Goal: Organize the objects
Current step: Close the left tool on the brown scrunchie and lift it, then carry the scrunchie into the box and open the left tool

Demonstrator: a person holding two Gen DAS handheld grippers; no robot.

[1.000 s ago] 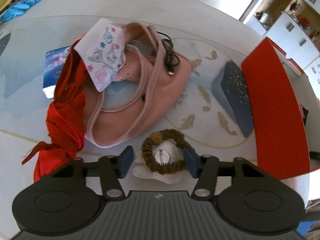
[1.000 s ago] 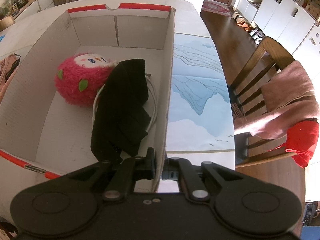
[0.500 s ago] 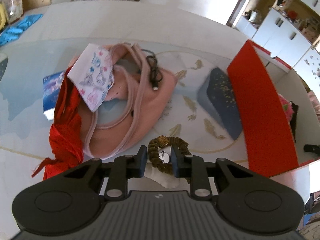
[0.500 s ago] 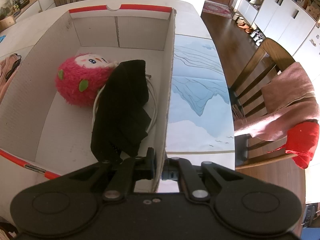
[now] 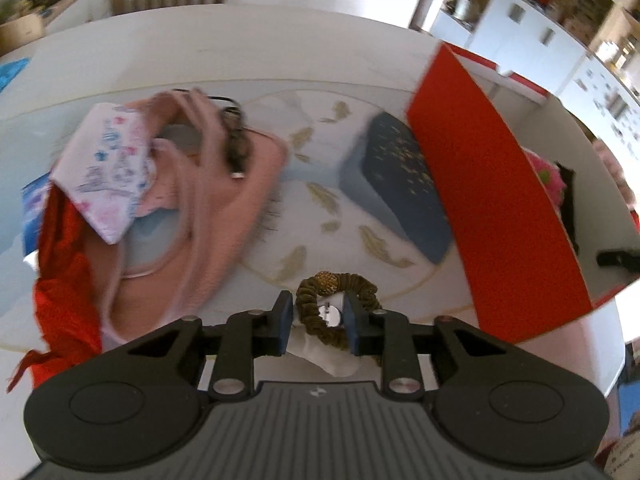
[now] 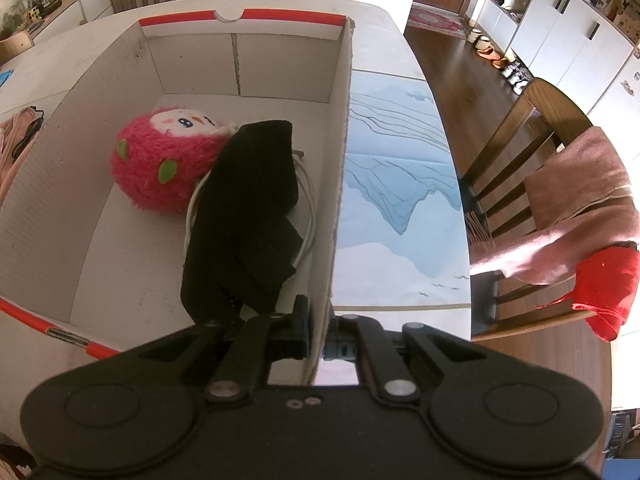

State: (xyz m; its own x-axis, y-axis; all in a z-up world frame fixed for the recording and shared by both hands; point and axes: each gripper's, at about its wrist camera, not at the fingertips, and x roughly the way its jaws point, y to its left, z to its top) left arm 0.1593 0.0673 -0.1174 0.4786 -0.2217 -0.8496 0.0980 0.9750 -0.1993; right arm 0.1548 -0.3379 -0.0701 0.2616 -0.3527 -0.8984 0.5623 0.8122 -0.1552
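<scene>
Both tongs clamped: scrunchie (image 5: 338, 312), box wall (image 6: 340, 184)

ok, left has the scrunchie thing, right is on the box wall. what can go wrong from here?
1. The left gripper pinches the brown scrunchie and the white soft piece inside it. The white piece hangs loose below the fingers and could drop in transit.
2. The right gripper clamps only the thin box wall; a tug could bend it or shift the box.
</scene>
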